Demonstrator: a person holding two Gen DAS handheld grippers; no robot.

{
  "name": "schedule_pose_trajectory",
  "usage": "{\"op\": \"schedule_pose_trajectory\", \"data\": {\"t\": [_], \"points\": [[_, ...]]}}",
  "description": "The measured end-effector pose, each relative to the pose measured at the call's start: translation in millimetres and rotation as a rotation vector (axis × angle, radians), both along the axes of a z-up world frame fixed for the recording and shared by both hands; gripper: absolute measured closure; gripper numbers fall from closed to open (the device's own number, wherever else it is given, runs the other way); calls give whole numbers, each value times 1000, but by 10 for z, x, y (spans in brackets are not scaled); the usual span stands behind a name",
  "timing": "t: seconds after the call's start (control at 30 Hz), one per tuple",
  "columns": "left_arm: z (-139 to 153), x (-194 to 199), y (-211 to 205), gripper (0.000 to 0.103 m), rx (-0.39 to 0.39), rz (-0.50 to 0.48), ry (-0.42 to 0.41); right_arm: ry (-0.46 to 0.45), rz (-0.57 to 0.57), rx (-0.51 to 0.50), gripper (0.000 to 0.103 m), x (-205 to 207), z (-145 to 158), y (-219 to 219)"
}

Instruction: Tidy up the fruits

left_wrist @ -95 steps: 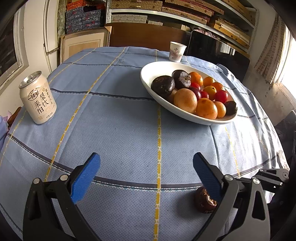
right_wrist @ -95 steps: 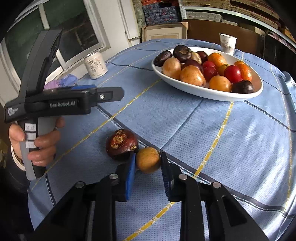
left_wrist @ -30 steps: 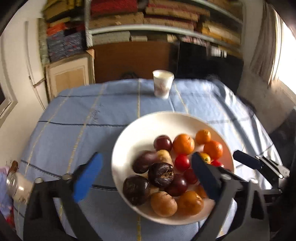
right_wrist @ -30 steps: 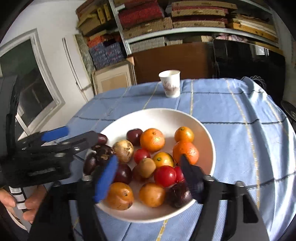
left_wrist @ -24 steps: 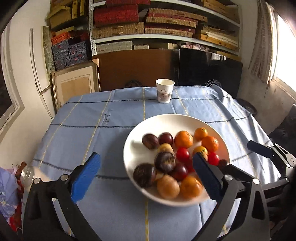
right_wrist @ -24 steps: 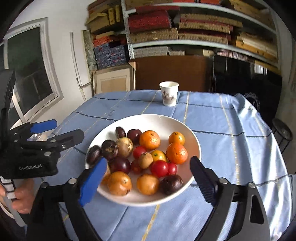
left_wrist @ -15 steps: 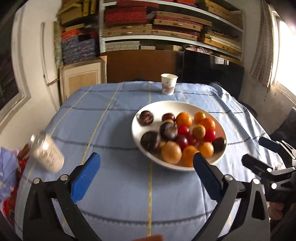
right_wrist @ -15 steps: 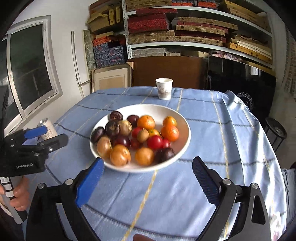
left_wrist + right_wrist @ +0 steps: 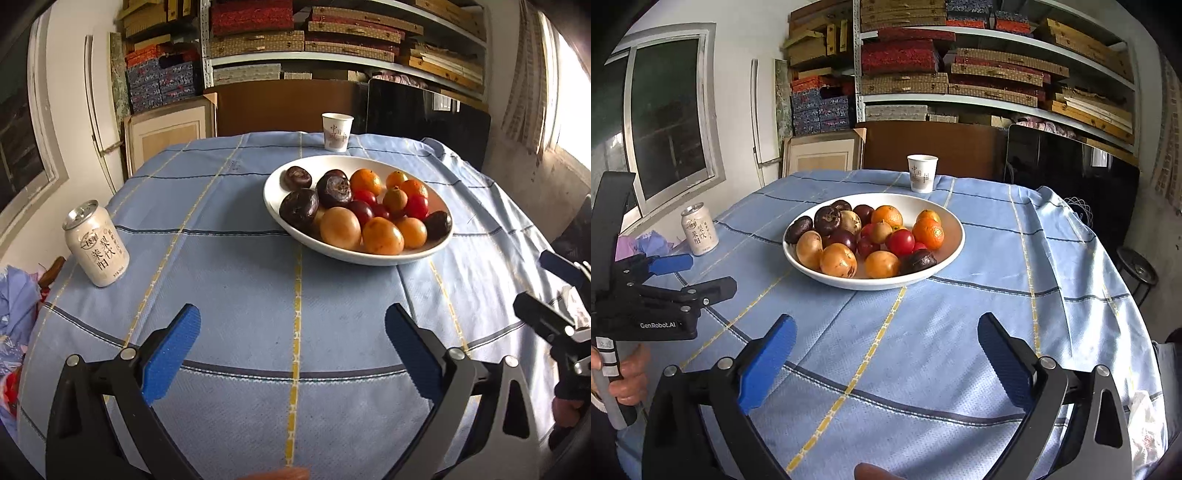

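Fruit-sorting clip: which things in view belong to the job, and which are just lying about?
Part of the job:
white bowl
fruits piled in it
left gripper, open, empty
right gripper, opening, empty

Just lying about:
drink can
paper cup

On the table (image 9: 960,332), a bowl (image 9: 955,225) holds the fruits (image 9: 864,240). A cup (image 9: 922,173) stands behind the bowl; a can (image 9: 699,229) stands well to the bowl's left, near the table's edge.
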State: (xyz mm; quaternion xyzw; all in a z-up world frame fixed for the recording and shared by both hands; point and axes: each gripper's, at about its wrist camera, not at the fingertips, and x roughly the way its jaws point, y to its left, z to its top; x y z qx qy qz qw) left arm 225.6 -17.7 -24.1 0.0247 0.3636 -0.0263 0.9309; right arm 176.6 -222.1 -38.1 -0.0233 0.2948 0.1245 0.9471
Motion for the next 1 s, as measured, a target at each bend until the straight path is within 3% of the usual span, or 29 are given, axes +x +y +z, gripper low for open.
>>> {"op": "schedule_pose_trajectory", "data": {"t": [1.0], "points": [[73, -89, 22, 5, 27, 8, -35, 40, -25, -18, 4, 48, -105, -57]]}}
